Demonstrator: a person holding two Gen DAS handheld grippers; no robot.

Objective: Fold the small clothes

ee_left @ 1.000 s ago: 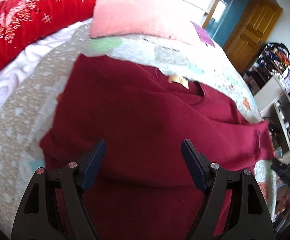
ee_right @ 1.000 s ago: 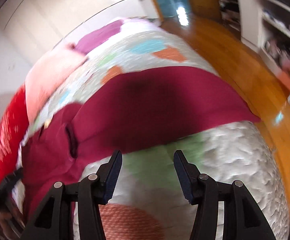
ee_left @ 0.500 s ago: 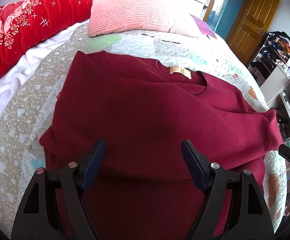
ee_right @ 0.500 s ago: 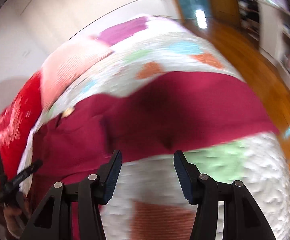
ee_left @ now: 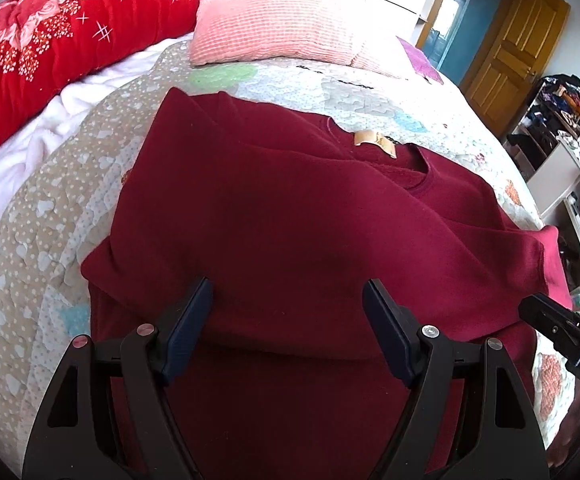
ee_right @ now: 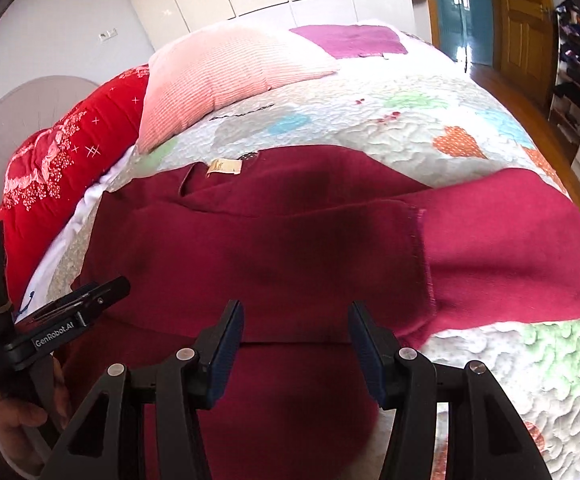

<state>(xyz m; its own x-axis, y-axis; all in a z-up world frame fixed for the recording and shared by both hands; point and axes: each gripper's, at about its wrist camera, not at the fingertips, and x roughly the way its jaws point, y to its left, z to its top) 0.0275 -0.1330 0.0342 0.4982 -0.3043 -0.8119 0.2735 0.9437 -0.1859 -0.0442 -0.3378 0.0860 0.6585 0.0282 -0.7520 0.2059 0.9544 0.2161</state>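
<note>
A maroon sweatshirt (ee_left: 290, 208) lies flat on the patchwork quilt (ee_left: 42, 216), its tan neck label (ee_left: 373, 142) toward the pillows. One sleeve is folded across the body, and its lighter end (ee_right: 509, 248) reaches to the right. My left gripper (ee_left: 288, 296) hovers open over the lower body of the sweatshirt, with nothing between its fingers. My right gripper (ee_right: 295, 316) is also open and empty, above the sweatshirt's (ee_right: 274, 240) lower middle. In the right wrist view the left gripper (ee_right: 70, 312) shows at the left edge, held by a hand (ee_right: 22, 428).
A pink pillow (ee_left: 282, 16) and a red flowered duvet (ee_left: 50, 40) lie at the head of the bed. A purple cloth (ee_right: 353, 40) sits beyond the pillow. The bed's right edge drops to a wooden floor, with shelves (ee_left: 569, 152) and a wooden door (ee_left: 517, 48) beyond.
The right gripper has swung left across the bed, from the sleeve end to over the sweatshirt's body, and rolled level. The left gripper has stayed almost still.
</note>
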